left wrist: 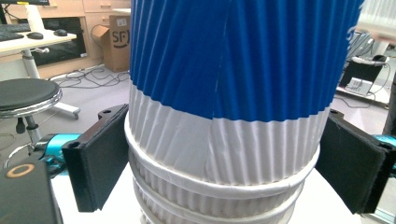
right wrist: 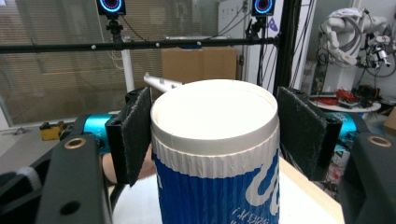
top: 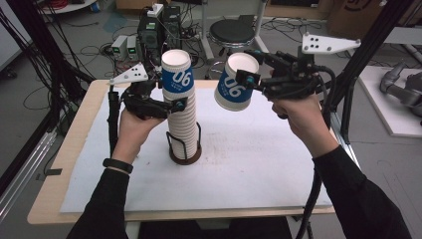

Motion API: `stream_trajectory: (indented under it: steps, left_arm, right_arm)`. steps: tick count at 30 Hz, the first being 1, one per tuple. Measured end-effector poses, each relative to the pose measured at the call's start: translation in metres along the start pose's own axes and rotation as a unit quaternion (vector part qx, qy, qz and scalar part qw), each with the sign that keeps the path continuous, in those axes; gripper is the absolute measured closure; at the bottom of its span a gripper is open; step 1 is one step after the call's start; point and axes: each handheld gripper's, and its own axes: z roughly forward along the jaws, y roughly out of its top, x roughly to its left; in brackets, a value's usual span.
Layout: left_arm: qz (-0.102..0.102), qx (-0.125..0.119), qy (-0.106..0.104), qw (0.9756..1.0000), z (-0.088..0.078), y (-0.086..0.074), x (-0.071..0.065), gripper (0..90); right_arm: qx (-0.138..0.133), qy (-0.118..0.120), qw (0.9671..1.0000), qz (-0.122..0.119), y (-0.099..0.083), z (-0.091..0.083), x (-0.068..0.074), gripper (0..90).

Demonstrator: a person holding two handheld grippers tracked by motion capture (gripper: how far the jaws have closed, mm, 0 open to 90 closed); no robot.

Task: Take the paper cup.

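A tall stack of ribbed paper cups (top: 182, 124) stands in a black wire holder (top: 185, 152) at the middle of the white mat. Its top cup (top: 176, 74) is blue with a white "06". My left gripper (top: 178, 103) is shut on the stack just under that top cup. In the left gripper view both pads (left wrist: 100, 158) press the cup sides (left wrist: 224, 93). My right gripper (top: 240, 75) holds a single blue-and-white cup (top: 233, 89), tilted, in the air right of the stack's top. In the right gripper view that cup (right wrist: 215, 154) sits between the pads (right wrist: 133, 135), clamped near its rim.
The white mat (top: 249, 169) covers most of a wooden table (top: 59, 164). Behind the table are a black stool (top: 231, 32), power boxes and cables on the floor. A black frame post (top: 358, 64) rises at the right, with a white robot arm (top: 403, 89) beyond it.
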Motion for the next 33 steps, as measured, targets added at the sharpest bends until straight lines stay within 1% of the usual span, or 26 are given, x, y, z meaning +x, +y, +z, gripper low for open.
stream_trajectory:
  steps: [2, 3, 4, 5, 6, 9, 10, 12, 13, 14, 17, 18, 20, 21, 23, 24, 25, 26, 27, 28, 30, 32, 33]
  left_arm:
    - [0.0, 0.0, 0.001, 1.0, 0.0, 0.0, 0.0, 10.5]
    - [0.0, 0.0, 0.001, 1.0, 0.0, 0.0, 0.0, 10.5]
    - [0.0, 0.0, 0.001, 1.0, 0.0, 0.0, 0.0, 10.5]
    - [0.001, 0.001, 0.001, 1.0, 0.0, 0.0, 0.0, 10.5]
    - [-0.001, -0.002, 0.001, 1.0, 0.0, 0.0, 0.0, 10.5]
    - [0.0, -0.001, 0.002, 1.0, 0.0, 0.0, 0.0, 10.5]
    - [0.0, -0.001, 0.002, 1.0, 0.0, 0.0, 0.0, 10.5]
    - [0.0, -0.001, 0.002, 1.0, 0.0, 0.0, 0.0, 10.5]
    - [0.001, 0.0, 0.001, 1.0, 0.0, 0.0, 0.0, 10.5]
    - [0.001, 0.002, 0.002, 1.0, 0.0, 0.0, 0.0, 10.5]
    - [0.002, 0.002, 0.002, 1.0, 0.0, 0.0, 0.0, 10.5]
    - [0.002, 0.003, 0.002, 1.0, 0.0, 0.0, 0.0, 10.5]
    - [0.001, 0.003, 0.002, 1.0, 0.001, 0.0, 0.0, 10.5]
    - [0.001, 0.002, 0.002, 1.0, 0.001, 0.001, 0.0, 10.5]
    - [0.001, 0.002, 0.002, 1.0, 0.001, 0.001, 0.0, 10.5]
    - [0.001, 0.002, 0.002, 1.0, 0.001, 0.001, 0.0, 10.5]
    - [0.001, 0.002, 0.002, 1.0, 0.001, 0.001, 0.0, 10.5]
    - [0.001, 0.003, 0.002, 1.0, 0.001, 0.001, 0.0, 10.5]
    - [0.001, 0.003, 0.003, 1.0, 0.001, 0.001, 0.0, 10.5]
    - [0.001, 0.003, 0.003, 1.0, 0.001, 0.001, 0.0, 10.5]
    - [0.001, 0.003, 0.003, 1.0, 0.001, 0.001, -0.001, 10.5]
    - [0.001, 0.003, 0.003, 1.0, 0.001, 0.001, -0.001, 10.5]
    - [0.001, 0.002, 0.002, 1.0, 0.001, 0.001, -0.001, 10.5]
  right_arm:
    - [0.001, 0.0, 1.0, 0.004, -0.009, -0.003, -0.001, 30.7]
    - [0.001, 0.0, 1.0, 0.004, -0.009, -0.003, -0.001, 30.7]
    - [0.005, -0.001, 1.0, 0.006, -0.015, -0.006, 0.0, 30.7]
    - [0.005, -0.001, 1.0, 0.006, -0.015, -0.006, 0.0, 30.7]
    - [0.008, -0.002, 0.9999, 0.009, -0.023, -0.008, 0.0, 30.7]
    - [0.01, -0.002, 0.9999, 0.009, -0.029, -0.01, 0.001, 30.7]
    - [0.013, -0.002, 0.9998, 0.013, -0.037, -0.011, 0.002, 30.7]
    - [0.014, -0.003, 0.9998, 0.012, -0.04, -0.012, 0.001, 30.7]
    - [0.015, -0.003, 0.9998, 0.016, -0.044, -0.012, 0.002, 30.7]
    - [0.019, -0.003, 0.9996, 0.02, -0.052, -0.013, 0.002, 30.7]
    - [0.021, -0.002, 0.9994, 0.029, -0.065, -0.015, 0.002, 30.7]
    - [0.021, -0.002, 0.9994, 0.029, -0.065, -0.015, 0.002, 30.7]
    - [0.027, -0.004, 0.999, 0.035, -0.078, -0.017, 0.001, 30.7]
    - [0.027, -0.004, 0.999, 0.035, -0.078, -0.017, 0.001, 30.7]
    - [0.032, -0.004, 0.9987, 0.04, -0.088, -0.019, 0.002, 30.7]
    - [0.032, -0.004, 0.9987, 0.04, -0.088, -0.019, 0.002, 30.7]
    - [0.033, -0.002, 0.9985, 0.044, -0.094, -0.02, 0.003, 30.7]
    - [0.033, -0.002, 0.9985, 0.044, -0.094, -0.02, 0.003, 30.7]
    - [0.034, -0.002, 0.9986, 0.04, -0.101, -0.022, 0.004, 30.7]
    - [0.034, -0.002, 0.9986, 0.04, -0.101, -0.022, 0.004, 30.7]
    - [0.036, -0.003, 0.9984, 0.043, -0.109, -0.024, 0.006, 30.7]
    - [0.036, -0.004, 0.9983, 0.046, -0.118, -0.025, 0.008, 30.7]
    - [0.04, -0.008, 0.9982, 0.042, -0.126, -0.026, 0.009, 30.7]
